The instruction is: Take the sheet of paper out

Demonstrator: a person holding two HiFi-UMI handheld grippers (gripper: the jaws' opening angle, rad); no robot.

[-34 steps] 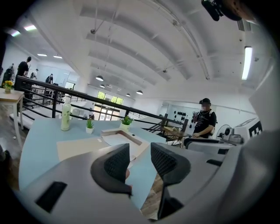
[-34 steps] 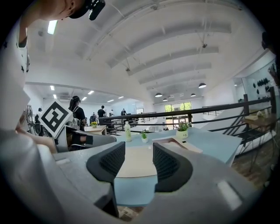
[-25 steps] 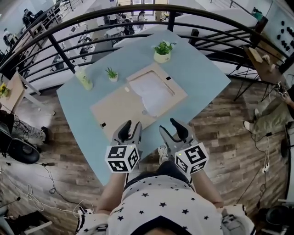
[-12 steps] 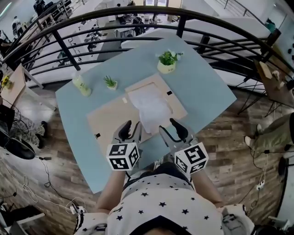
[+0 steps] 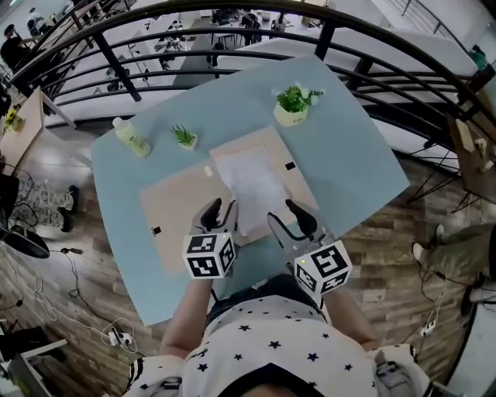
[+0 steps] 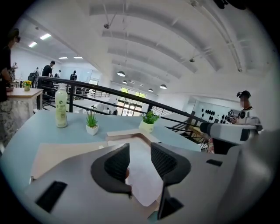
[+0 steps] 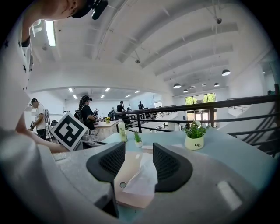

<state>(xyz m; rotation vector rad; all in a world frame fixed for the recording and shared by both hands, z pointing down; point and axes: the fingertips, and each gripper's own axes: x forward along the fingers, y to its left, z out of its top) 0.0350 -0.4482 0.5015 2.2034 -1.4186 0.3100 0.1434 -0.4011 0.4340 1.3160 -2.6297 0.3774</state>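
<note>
Lying flat, the white crinkled sheet of paper (image 5: 249,186) rests on the right half of a tan cardboard folder (image 5: 174,213) spread open on the pale blue table (image 5: 349,163). The sheet's long axis runs away from me toward the far table edge, leaning a little left. Its near end reaches the folder's near edge, between my two claws. My left claw (image 5: 219,213) has its jaws apart with nothing gripped, and the paper's near corner shows in the gap. My right claw (image 5: 291,217) is parted too, also empty, with the same sheet end seen between its black pads (image 7: 168,166). Bare tabletop lies right of the folder and along the near edge. Beyond the folder's far edge stand a leafy plant in a cream pot (image 5: 293,105), a small plant in a white pot (image 5: 184,138) and a pale green bottle (image 5: 128,136), all apart from the sheet. A black metal railing (image 5: 232,23) curves behind the table.
</note>
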